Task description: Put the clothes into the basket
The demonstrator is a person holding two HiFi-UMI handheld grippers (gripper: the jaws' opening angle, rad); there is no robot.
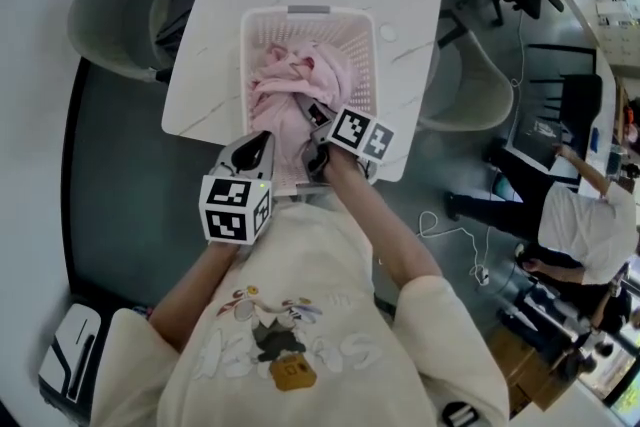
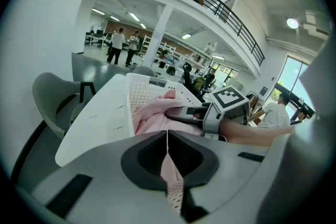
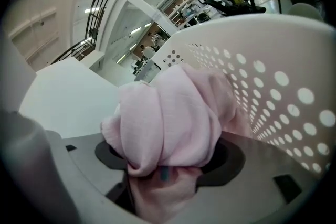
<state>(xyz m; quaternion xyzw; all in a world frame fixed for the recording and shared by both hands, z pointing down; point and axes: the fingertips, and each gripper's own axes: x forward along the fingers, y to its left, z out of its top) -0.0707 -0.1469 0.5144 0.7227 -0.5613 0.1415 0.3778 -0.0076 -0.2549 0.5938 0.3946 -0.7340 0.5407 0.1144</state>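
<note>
A white perforated basket (image 1: 308,11) stands on the white table (image 1: 215,65) and holds a heap of pink clothes (image 1: 290,75). My right gripper (image 1: 318,120) reaches into the basket's near right part. In the right gripper view, the right gripper (image 3: 165,161) is shut on a thick bunch of the pink clothes (image 3: 168,113), close to the basket wall (image 3: 273,71). My left gripper (image 1: 262,140) is at the basket's near left corner. In its own view the left gripper (image 2: 168,136) has its tips together, and pink clothes (image 2: 152,115) lie just beyond and below them.
Grey chairs stand at the table's left (image 1: 110,15) and right (image 1: 470,85). A person (image 1: 580,215) sits at the far right by a desk. A cable (image 1: 450,235) lies on the floor, and a white device (image 1: 65,355) sits at the bottom left.
</note>
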